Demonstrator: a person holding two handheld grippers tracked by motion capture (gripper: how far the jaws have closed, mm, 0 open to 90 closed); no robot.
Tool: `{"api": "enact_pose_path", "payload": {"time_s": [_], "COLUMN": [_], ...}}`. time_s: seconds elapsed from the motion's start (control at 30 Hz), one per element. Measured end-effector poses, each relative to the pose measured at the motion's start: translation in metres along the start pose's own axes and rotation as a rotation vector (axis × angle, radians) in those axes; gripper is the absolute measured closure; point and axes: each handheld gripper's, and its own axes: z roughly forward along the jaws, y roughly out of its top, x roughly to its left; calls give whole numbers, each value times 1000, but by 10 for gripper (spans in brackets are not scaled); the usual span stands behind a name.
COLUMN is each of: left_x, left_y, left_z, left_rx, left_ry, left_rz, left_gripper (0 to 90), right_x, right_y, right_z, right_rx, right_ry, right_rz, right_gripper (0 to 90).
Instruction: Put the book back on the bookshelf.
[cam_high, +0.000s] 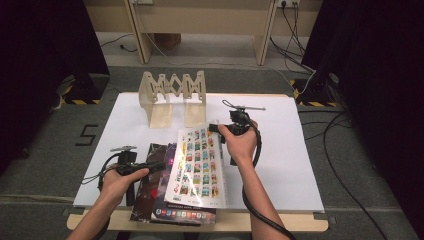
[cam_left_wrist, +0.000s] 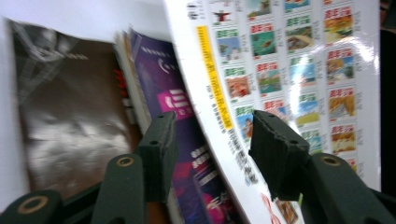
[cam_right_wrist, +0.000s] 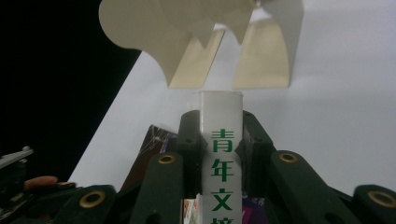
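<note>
White sheeting covers the worktop (cam_high: 295, 150); grey carpet surrounds it. Right tool (cam_right_wrist: 219, 140) clamps a magazine (cam_high: 200, 165). Left tool (cam_left_wrist: 210, 135) stands open over darker magazines (cam_left_wrist: 70, 121).

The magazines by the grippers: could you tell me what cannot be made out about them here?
- Dark magazines, high view: covers mostly hidden under the white magazine.
- White magazine's spine, right gripper view: lettering cut off at the bottom edge.
- Small print, left gripper view: blurred.

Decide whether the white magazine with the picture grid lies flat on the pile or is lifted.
Lifted: the right gripper clamps the white magazine by its spine, tilting its far end above the pile.
</note>
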Motion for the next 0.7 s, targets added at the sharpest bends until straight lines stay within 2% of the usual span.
{"api": "enact_pose_path", "payload": {"time_s": [0.13,0.17,0.37,0.4,0.47,0.5,0.6,0.7], "left_x": [2,2,1,1,1,1,3,5], "left_y": [-4,-4,-6,-6,-7,-8,-10,-12], "left_z": [-7,-8,-17,-18,-21,-22,-24,-28], "left_rx": [-21,-22,-46,-46,-52,-51,-54,-55], "left_ry": [31,34,65,67,78,82,91,96], "left_rz": [23,26,53,59,63,65,58,50], "left_gripper": [468,466,458,455,453,450,450,449], "right_x": [14,20,34,40,43,50,55,63], "right_y": [5,8,14,17,18,22,26,34], "right_z": [-10,-13,-17,-17,-18,-18,-18,-16], "right_rx": [-50,-72,-119,-134,-141,-158,-171,-206], "right_ry": [-36,-56,-90,-101,-108,-121,-128,-156], "right_rz": [-42,-72,-122,-133,-142,-160,-170,-191], "right_gripper": [740,741,740,741,740,741,740,741]}}
